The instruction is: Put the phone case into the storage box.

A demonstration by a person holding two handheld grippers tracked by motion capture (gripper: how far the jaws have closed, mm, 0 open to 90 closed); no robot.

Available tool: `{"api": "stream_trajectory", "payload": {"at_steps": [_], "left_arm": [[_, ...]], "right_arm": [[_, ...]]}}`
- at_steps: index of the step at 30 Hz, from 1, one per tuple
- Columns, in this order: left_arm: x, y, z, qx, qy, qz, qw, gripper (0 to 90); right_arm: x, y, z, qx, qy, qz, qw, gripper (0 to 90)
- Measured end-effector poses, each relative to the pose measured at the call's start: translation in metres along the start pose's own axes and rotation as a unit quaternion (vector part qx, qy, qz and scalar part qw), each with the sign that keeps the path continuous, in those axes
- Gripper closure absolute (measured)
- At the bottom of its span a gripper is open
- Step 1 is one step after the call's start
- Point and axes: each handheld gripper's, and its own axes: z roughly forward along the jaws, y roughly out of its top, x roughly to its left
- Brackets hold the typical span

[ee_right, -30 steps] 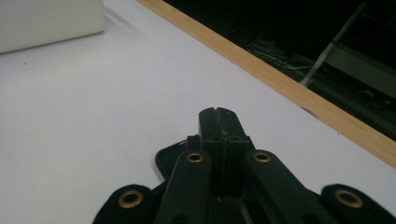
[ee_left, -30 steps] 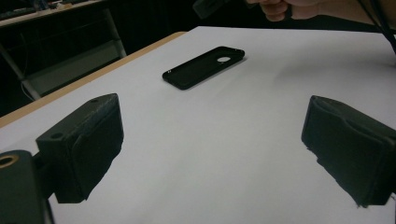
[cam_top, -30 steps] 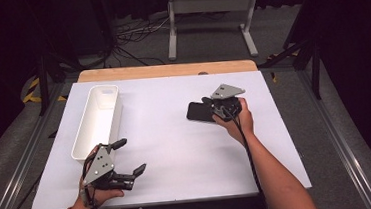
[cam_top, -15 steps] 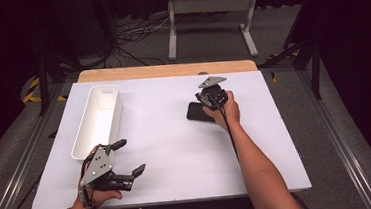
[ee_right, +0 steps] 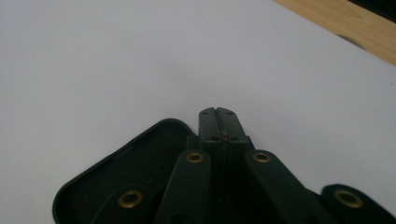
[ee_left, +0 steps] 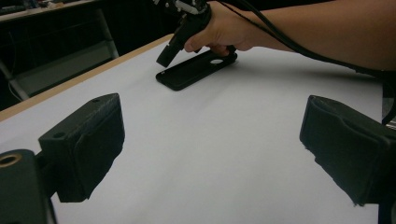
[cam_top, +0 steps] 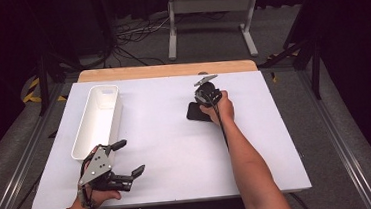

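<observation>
On the desk (cam_top: 167,151), toward its far right part, I see the black phone case (ee_left: 194,70): flat, hollow side up, raised rim, 1 round hole. My right gripper (ee_right: 218,116), jaws pressed together, empty, hangs over its edge. My left gripper (ee_left: 210,144) gapes wide, empty.

Your right gripper (ee_right: 218,114) has its two black jaws pressed flat together with nothing between them, their tips hanging past the rim of the black phone case (ee_right: 126,172), which lies open-side up on the white tabletop (ee_right: 116,60) near its wooden far edge (ee_right: 345,23).
</observation>
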Motion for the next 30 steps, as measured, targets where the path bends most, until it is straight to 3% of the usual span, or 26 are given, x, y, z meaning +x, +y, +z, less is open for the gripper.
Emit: {"api": "stream_trajectory", "payload": {"at_steps": [11, 14, 16, 21, 30], "left_arm": [[0.000, 0.000, 0.001, 0.007, -0.006, 0.000, 1.0000, 7.4], [-0.002, 0.002, 0.004, 0.002, -0.009, -0.007, 0.9999, 7.5], [-0.003, 0.003, 0.006, 0.004, -0.013, 0.002, 0.9999, 7.6], [-0.004, 0.001, 0.006, 0.007, -0.017, 0.002, 0.9998, 7.3], [-0.004, 0.002, 0.005, 0.005, -0.014, 0.005, 0.9999, 7.3]], "right_arm": [[-0.001, 0.002, 0.005, 0.010, 0.002, 0.002, 0.9999, 90.0], [-0.001, 0.002, 0.008, 0.012, 0.014, 0.007, 0.9998, 90.0], [0.001, 0.002, 0.012, 0.028, 0.023, -0.003, 0.9993, 90.0], [0.007, 0.001, 0.008, 0.034, 0.042, -0.004, 0.9985, 90.0], [0.027, -0.005, -0.001, 0.042, 0.067, -0.035, 0.9962, 90.0]]}}
